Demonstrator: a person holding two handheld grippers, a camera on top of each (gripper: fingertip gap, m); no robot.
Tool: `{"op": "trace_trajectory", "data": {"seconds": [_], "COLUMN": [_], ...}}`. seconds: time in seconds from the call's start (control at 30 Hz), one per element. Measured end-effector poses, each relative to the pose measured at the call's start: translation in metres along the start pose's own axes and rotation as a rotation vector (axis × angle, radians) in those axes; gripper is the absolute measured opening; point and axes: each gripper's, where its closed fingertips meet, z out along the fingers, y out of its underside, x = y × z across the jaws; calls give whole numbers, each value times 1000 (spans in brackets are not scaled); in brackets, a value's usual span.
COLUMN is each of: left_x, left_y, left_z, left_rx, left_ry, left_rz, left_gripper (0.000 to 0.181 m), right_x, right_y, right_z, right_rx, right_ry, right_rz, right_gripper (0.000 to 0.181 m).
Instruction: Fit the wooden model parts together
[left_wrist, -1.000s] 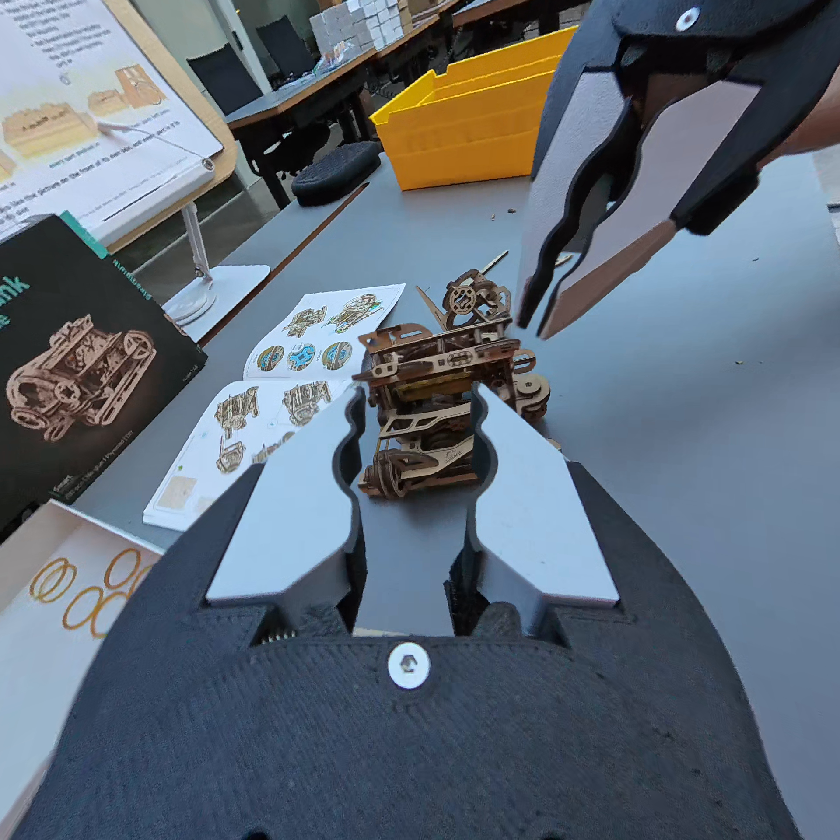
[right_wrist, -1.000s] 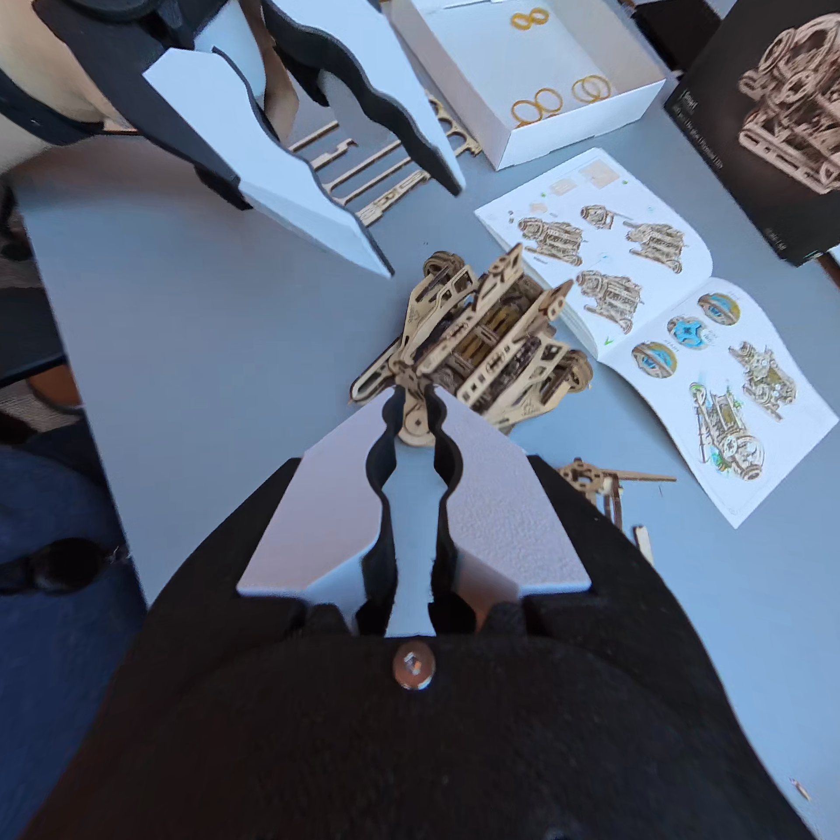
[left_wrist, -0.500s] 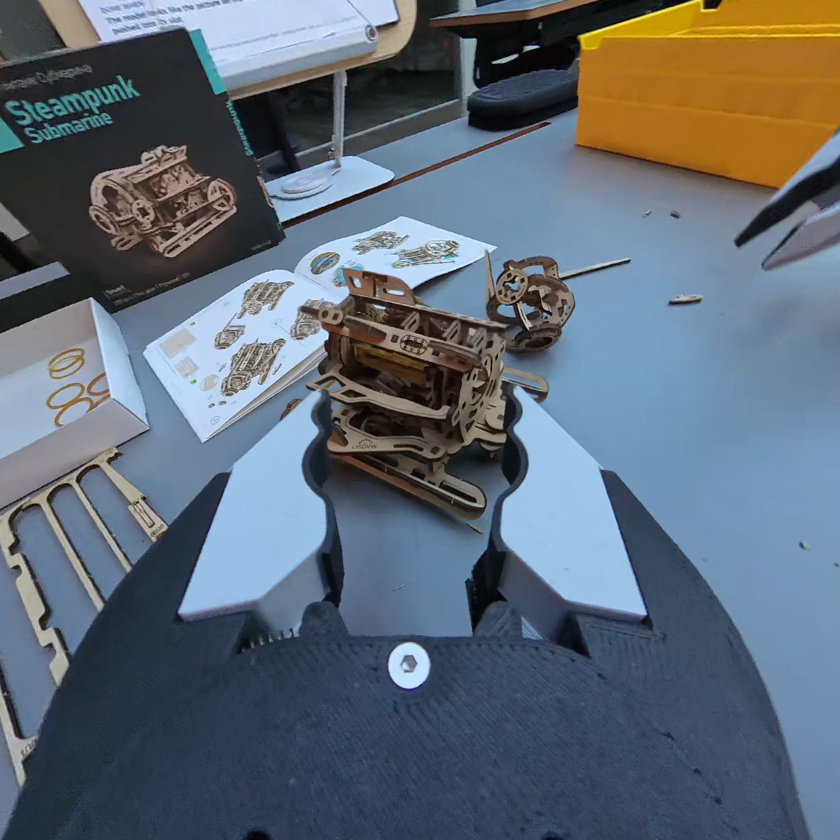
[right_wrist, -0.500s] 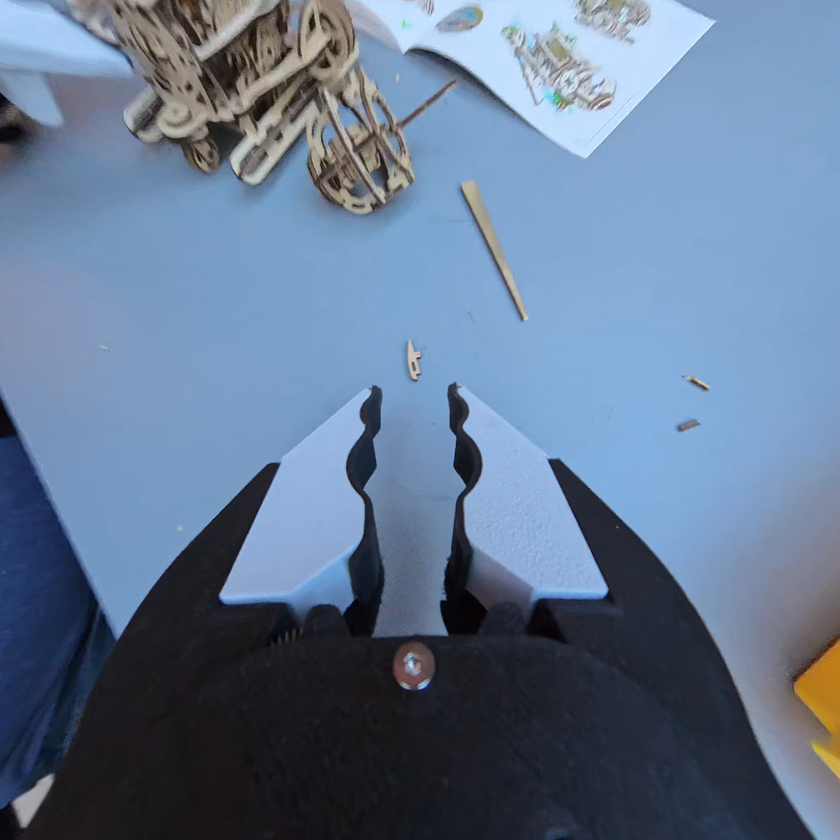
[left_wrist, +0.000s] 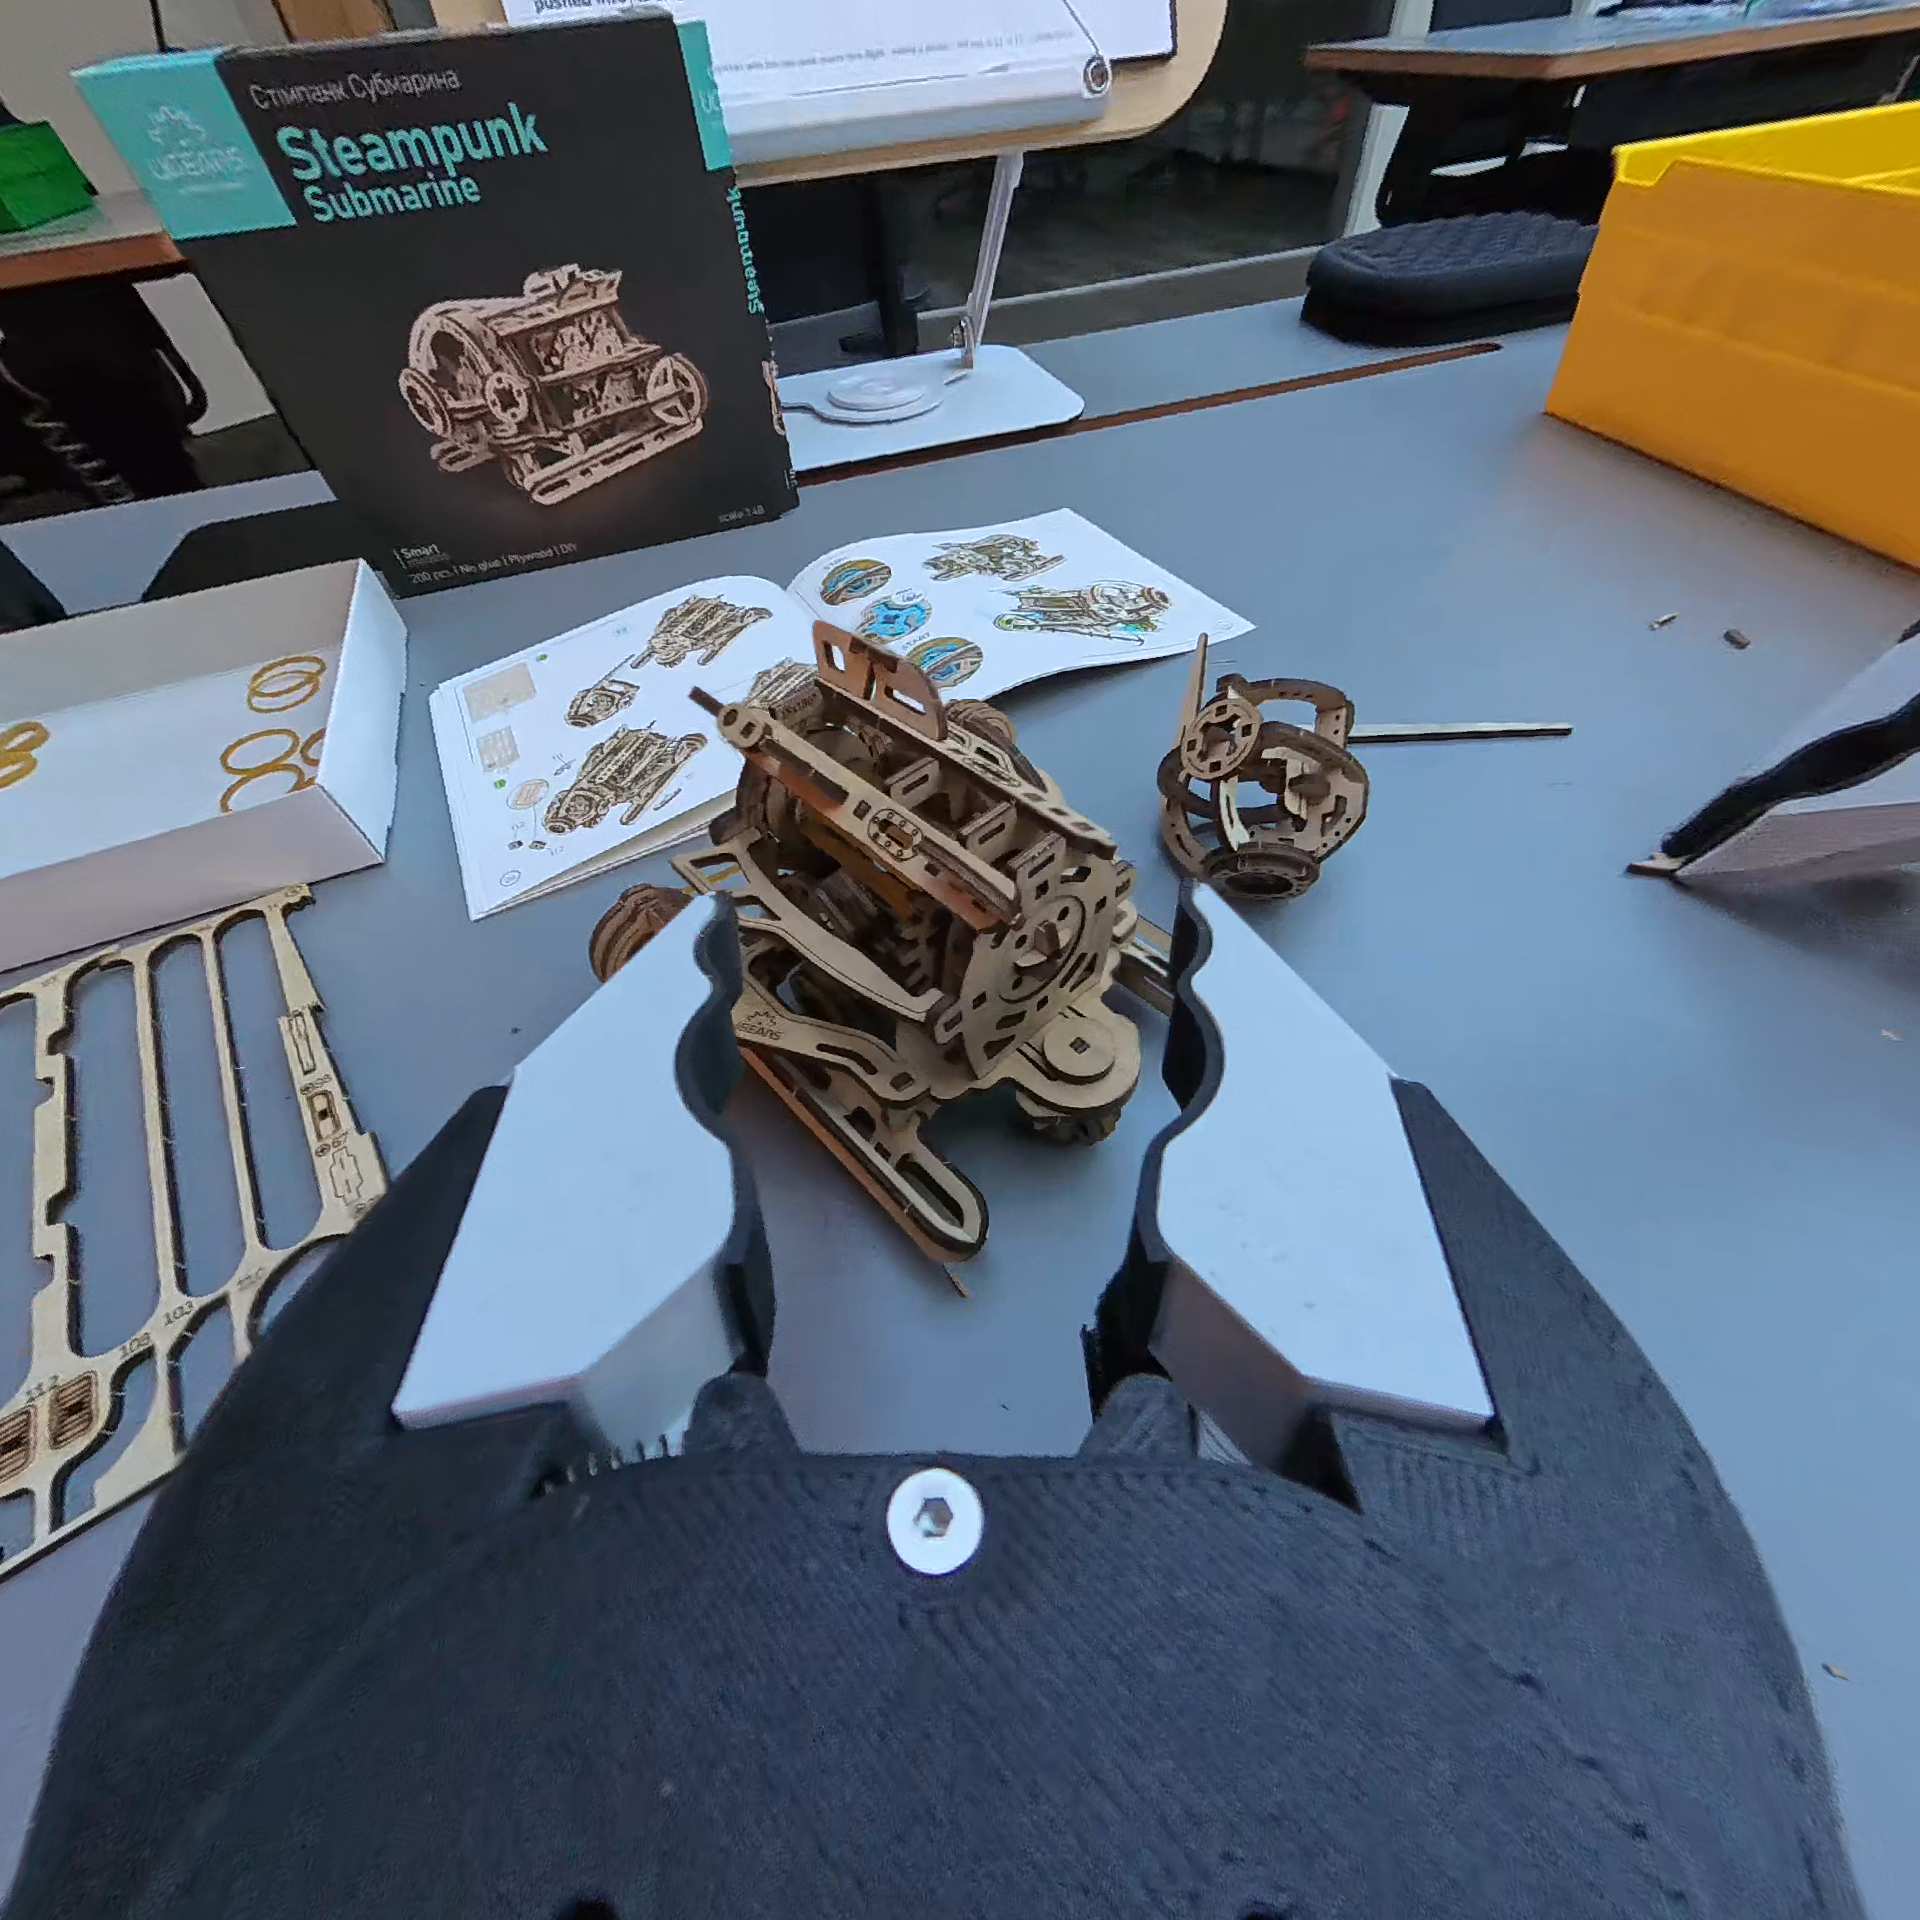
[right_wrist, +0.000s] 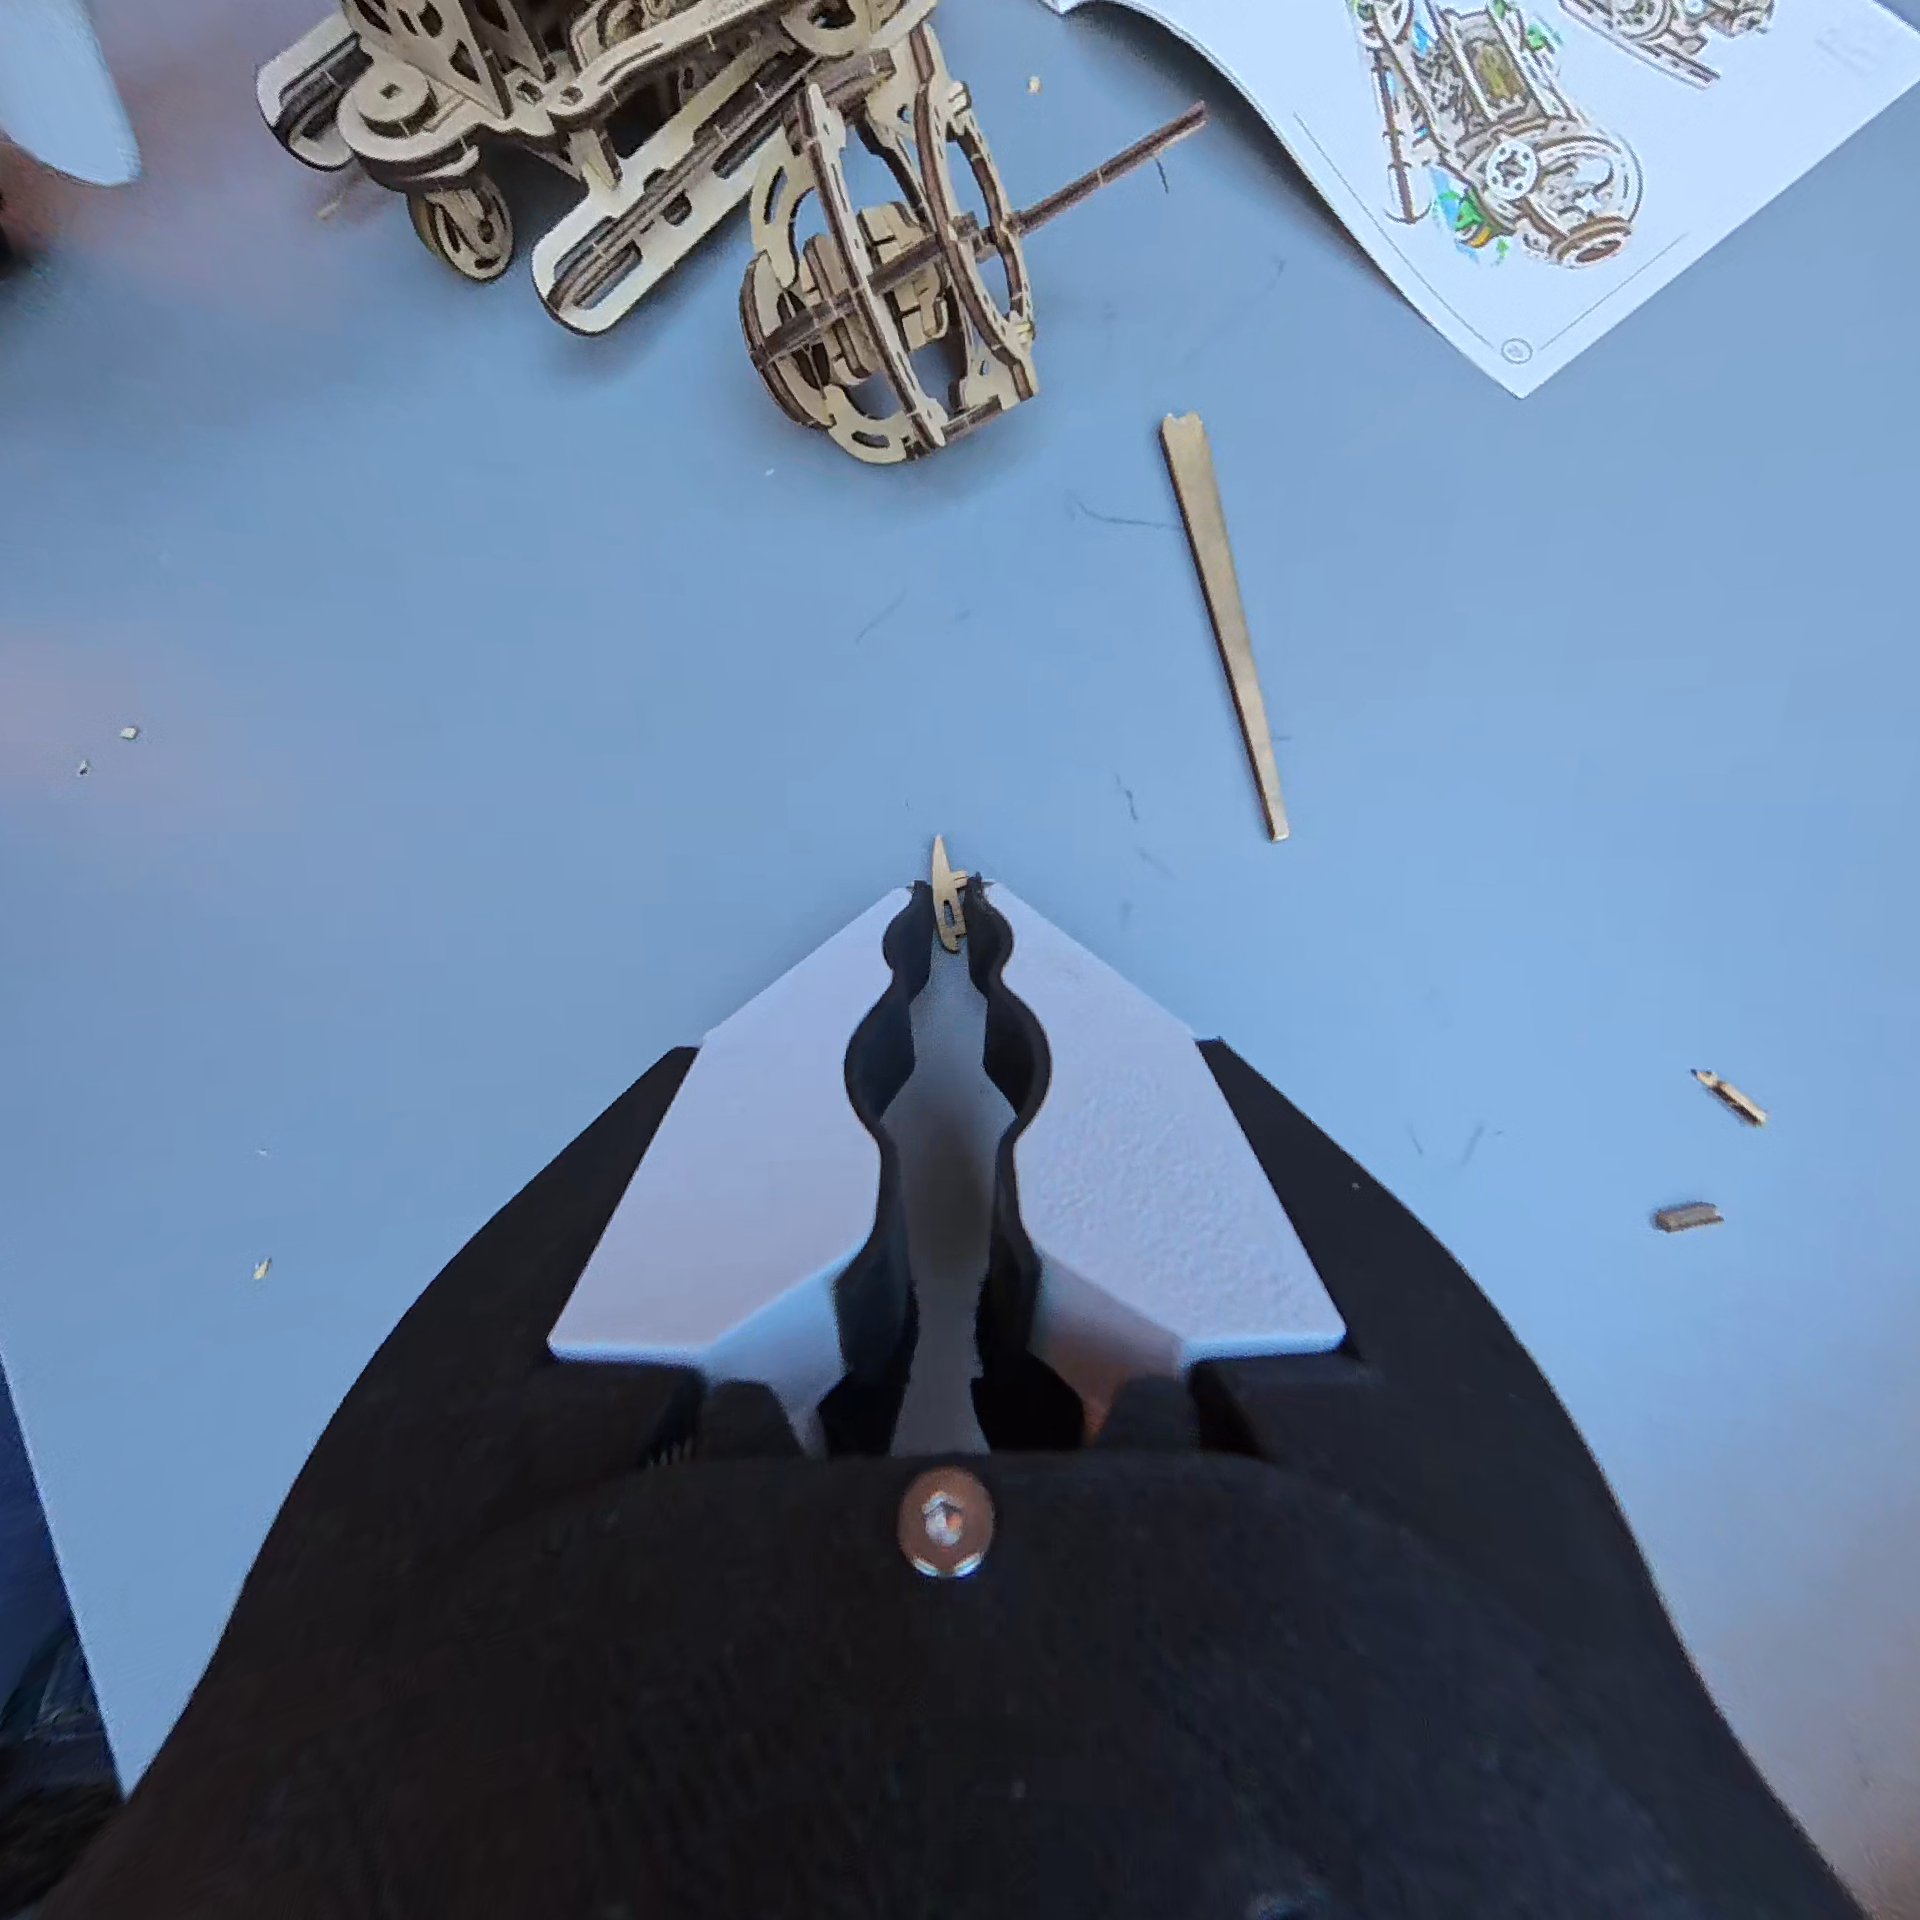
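Note:
The large wooden model body (left_wrist: 914, 935) rests on the grey table (left_wrist: 1507, 1091), tilted, between the open fingers of my left gripper (left_wrist: 951, 914); contact cannot be told. It also shows in the right wrist view (right_wrist: 582, 114). A round wooden cage part (left_wrist: 1262, 795) stands just right of it and appears in the right wrist view (right_wrist: 894, 281). My right gripper (right_wrist: 948, 902) is shut on a tiny flat wooden piece (right_wrist: 945, 894) low over the table. Its fingertips also show at the right edge of the left wrist view (left_wrist: 1766, 821).
An open instruction booklet (left_wrist: 727, 707), the black kit box (left_wrist: 488, 301), a white tray with gold rings (left_wrist: 343, 748) and an emptied wooden part sheet (left_wrist: 156, 1143) lie left and behind. A yellow bin (left_wrist: 1756, 332) stands back right. A thin wooden strip (right_wrist: 1226, 623) and scraps (right_wrist: 1688, 1216) lie nearby.
My right gripper left the model, swung over to the small piece on the table, closed on it. My left gripper pulled back and opened wider around the model body.

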Motion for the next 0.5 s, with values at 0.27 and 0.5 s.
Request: {"op": "trace_trajectory", "data": {"seconds": [0.27, 0.5], "left_x": [-1, -12], "left_y": [3, 4], "left_z": [3, -4], "left_rx": [-20, -15], "left_ry": [19, 70], "left_rz": [86, 172], "left_gripper": [52, 51], "right_x": [0, 0], "right_y": [0, 0], "right_z": [-1, -1], "right_rx": [51, 53], "right_ry": [-15, -4], "right_rz": [8, -15], "right_gripper": [4, 4]}}
